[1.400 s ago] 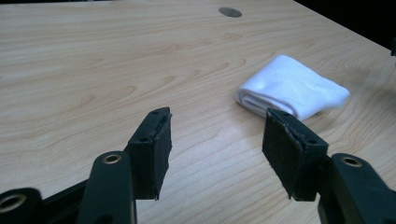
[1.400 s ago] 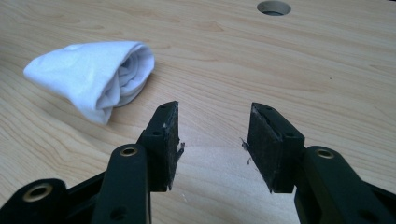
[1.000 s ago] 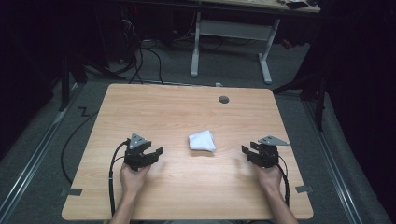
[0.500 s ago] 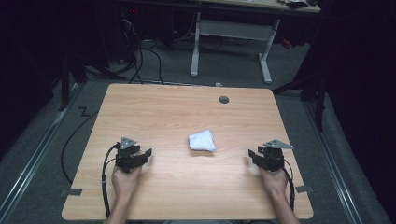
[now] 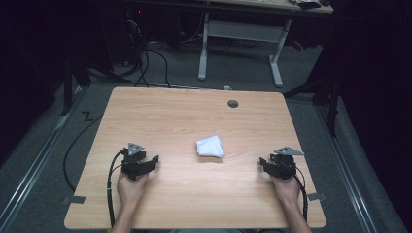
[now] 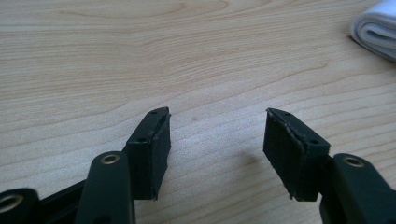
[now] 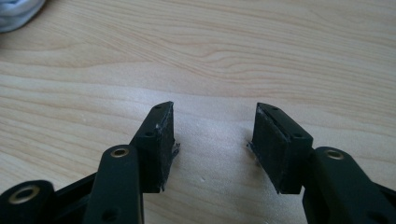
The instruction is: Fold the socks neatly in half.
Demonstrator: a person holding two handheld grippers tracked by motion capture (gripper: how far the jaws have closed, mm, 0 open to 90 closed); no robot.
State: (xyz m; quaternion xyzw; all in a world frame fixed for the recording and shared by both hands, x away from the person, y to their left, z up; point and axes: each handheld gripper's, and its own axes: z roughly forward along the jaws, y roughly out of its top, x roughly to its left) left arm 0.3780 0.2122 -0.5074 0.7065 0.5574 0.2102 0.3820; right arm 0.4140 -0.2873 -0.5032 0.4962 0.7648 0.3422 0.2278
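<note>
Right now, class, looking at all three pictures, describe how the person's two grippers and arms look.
Each hand holds a black two-jaw gripper: the left gripper and the right gripper. Each carries a grey three-cornered plate on top and trails a black cable back along the forearm. The flat rectangular ribbed pads sit on black jaws with brass-ringed pivot holes. The forearms are bare, with no sleeves in sight.

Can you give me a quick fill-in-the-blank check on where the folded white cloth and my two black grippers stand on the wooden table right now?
1. The folded white cloth lies on the light wooden table ____ the two grippers.
2. The left gripper has its jaws ____, with bare wood between them.
3. The right gripper holds ____ between its jaws.
4. The round dark hole in the tabletop lies toward the ____ edge, away from the person.

Missing words: between; open; nothing; far
</note>
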